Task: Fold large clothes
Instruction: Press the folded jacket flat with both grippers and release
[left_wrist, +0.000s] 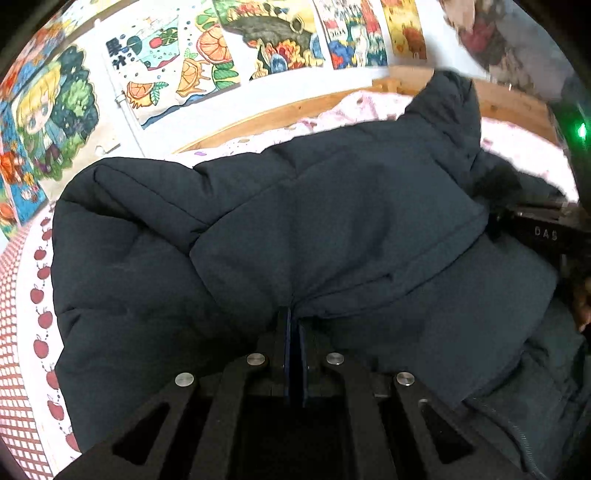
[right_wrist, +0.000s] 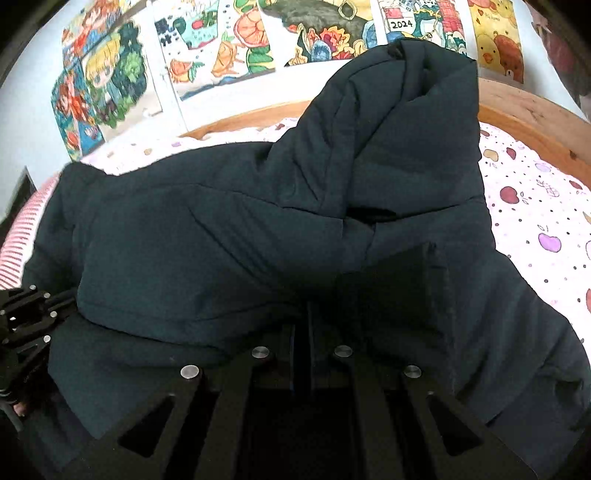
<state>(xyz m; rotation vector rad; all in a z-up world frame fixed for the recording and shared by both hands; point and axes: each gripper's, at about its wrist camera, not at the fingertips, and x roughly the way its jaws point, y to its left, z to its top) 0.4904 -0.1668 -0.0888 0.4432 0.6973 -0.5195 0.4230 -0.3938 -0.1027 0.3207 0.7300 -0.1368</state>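
Lying bunched on the fruit-print bed sheet (right_wrist: 535, 206), the dark padded jacket (left_wrist: 295, 229) is pinched at its near edge by both the left gripper (left_wrist: 294, 325) and right gripper (right_wrist: 302, 325), jaws fully closed on fabric

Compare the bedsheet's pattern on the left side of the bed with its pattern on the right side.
The left side of the bedsheet carries a fine red-and-white check bordered by a line of red apples, all alike; the right side of the bedsheet is white, strewn with scattered apples in red, purple and yellow among small dots. The left side reads orderly, the right loose. Both are fruit-themed and lie under the dark padded jacket.
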